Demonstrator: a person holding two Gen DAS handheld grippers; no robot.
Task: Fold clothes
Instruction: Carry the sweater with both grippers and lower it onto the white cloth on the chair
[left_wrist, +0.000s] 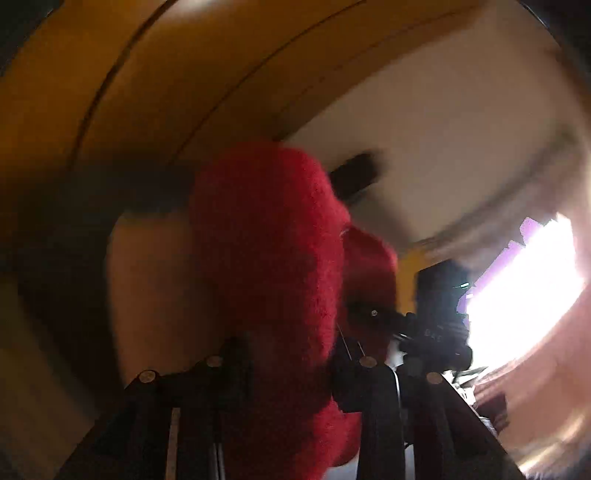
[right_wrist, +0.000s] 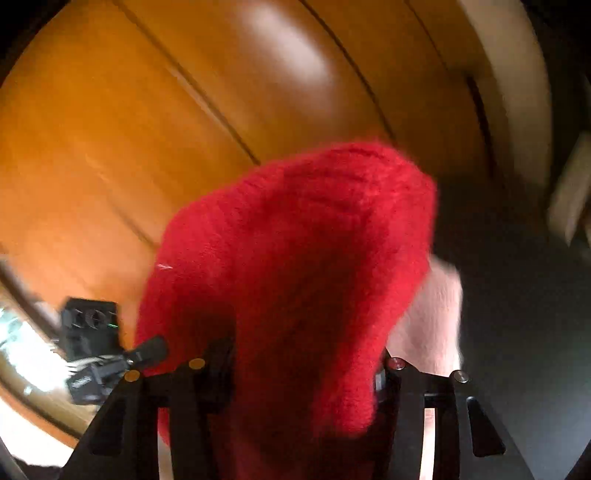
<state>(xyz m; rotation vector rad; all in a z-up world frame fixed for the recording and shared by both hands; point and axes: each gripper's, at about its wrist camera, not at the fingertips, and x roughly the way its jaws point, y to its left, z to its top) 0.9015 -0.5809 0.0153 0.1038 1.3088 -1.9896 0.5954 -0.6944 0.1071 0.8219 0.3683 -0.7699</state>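
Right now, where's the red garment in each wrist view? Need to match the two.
Left wrist: red garment fills the centre, bunched between the left hand-held gripper fingers, rising to mid-frame.
Right wrist: the garment fills centre to bottom, between the right hand-held gripper fingers.
Shared landmark: orange wood panelling, upper left in both views.

Left gripper (left_wrist: 291, 354): black linkage arms joined by round brass-coloured pivot pins. Right gripper (right_wrist: 306, 363): black arms, brass-coloured pins on one side, red and silver ones opposite.
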